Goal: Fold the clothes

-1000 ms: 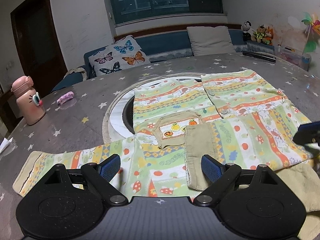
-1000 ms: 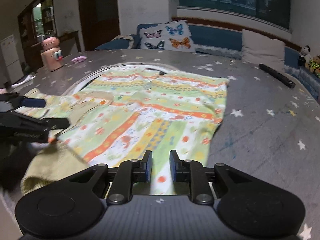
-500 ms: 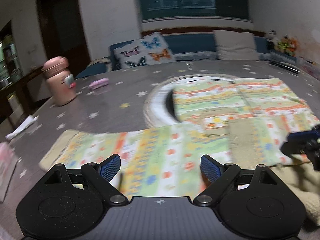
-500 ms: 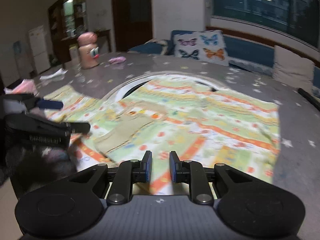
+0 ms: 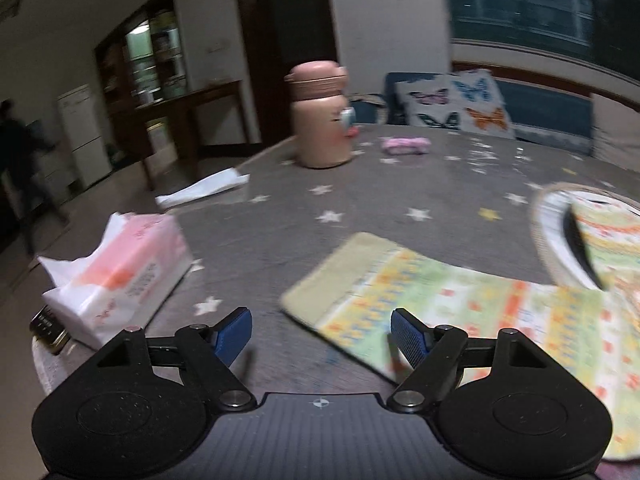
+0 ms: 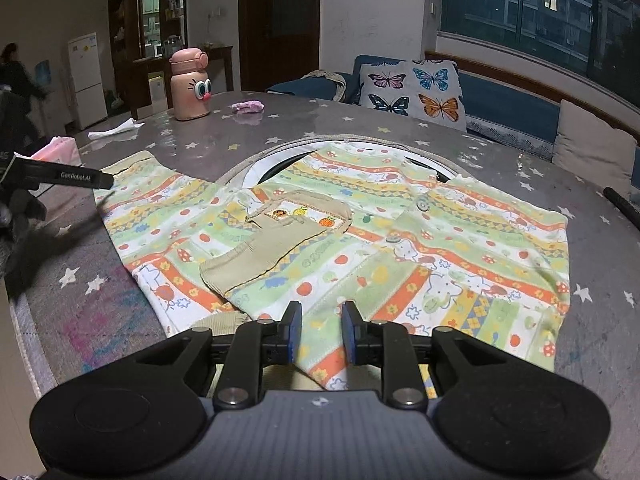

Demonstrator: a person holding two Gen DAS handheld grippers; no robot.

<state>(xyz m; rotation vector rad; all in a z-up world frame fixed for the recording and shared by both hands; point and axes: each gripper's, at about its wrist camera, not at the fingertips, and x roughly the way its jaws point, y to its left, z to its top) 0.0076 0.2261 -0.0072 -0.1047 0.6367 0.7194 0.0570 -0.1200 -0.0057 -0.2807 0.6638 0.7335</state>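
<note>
Now the left gripper (image 5: 321, 334) jaws, empty, are closing beside the shirt's (image 5: 460, 304) sleeve cuff.

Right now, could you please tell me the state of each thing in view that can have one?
Patterned shirt: spread flat on the table, one sleeve stretched out sideways, not yet folded.
Left tool: closing, nothing between its pads, sleeve cuff just ahead.
Right tool: narrowly parted above the shirt's hem.
Pink bottle: upright, lid shut.
Tissue pack: open, tissue sticking out.
</note>
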